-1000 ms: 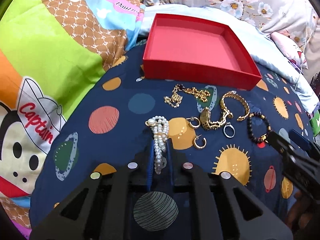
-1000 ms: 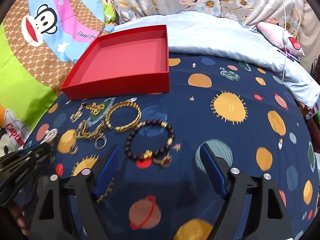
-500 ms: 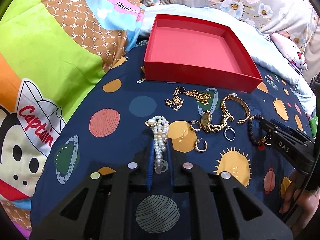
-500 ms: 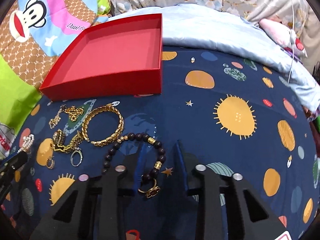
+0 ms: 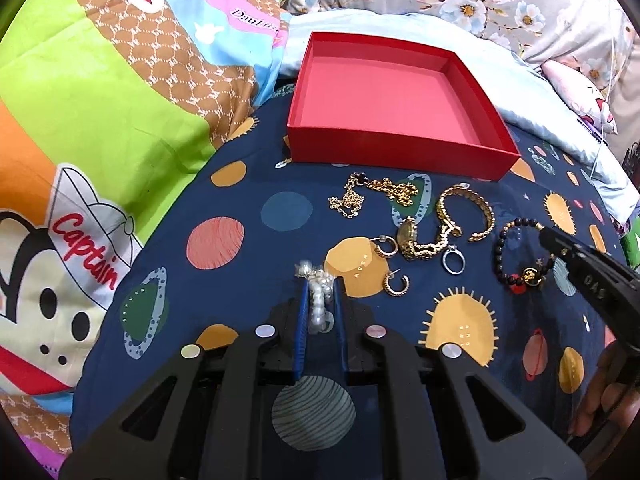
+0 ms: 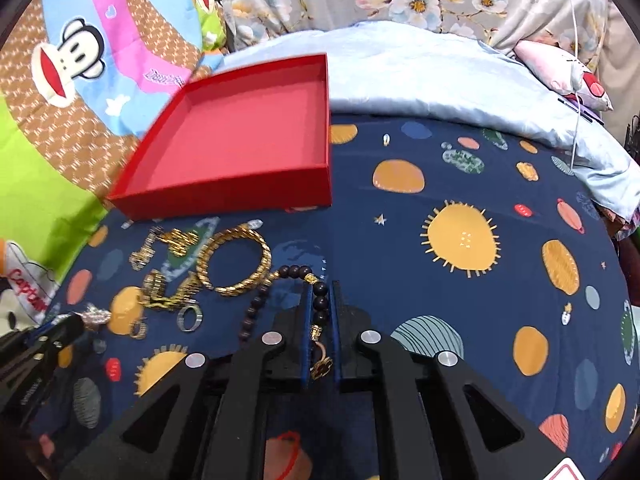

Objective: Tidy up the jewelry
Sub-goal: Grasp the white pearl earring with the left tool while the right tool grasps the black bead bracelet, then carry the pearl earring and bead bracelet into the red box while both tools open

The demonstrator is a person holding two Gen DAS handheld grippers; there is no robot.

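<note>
My left gripper (image 5: pixel 320 284) is shut on a white pearl bracelet (image 5: pixel 320 300), bunched between the blue pads. My right gripper (image 6: pixel 321 286) is shut on a dark bead bracelet (image 6: pixel 276 284) with gold spacers; it also shows in the left wrist view (image 5: pixel 516 248) under the right gripper's tip. An empty red box (image 5: pixel 400 152) lies open at the back and shows in the right wrist view (image 6: pixel 224 196) too. On the navy cloth lie a gold chain (image 5: pixel 372 192), a gold bangle (image 5: pixel 468 208), a gold watch (image 5: pixel 416 240), a silver ring (image 5: pixel 452 260) and two gold hoop earrings (image 5: pixel 396 284).
A navy planet-print cloth (image 6: pixel 460 280) covers the bed. A bright cartoon blanket (image 5: pixel 100 120) lies to the left, a pale blue sheet (image 6: pixel 440 92) and floral pillows behind the box. A thin white cable (image 6: pixel 576 80) hangs at the far right.
My right gripper has moved forward and closed on the dark bead bracelet. My left gripper has pulled the pearl bracelet in, so it looks more bunched.
</note>
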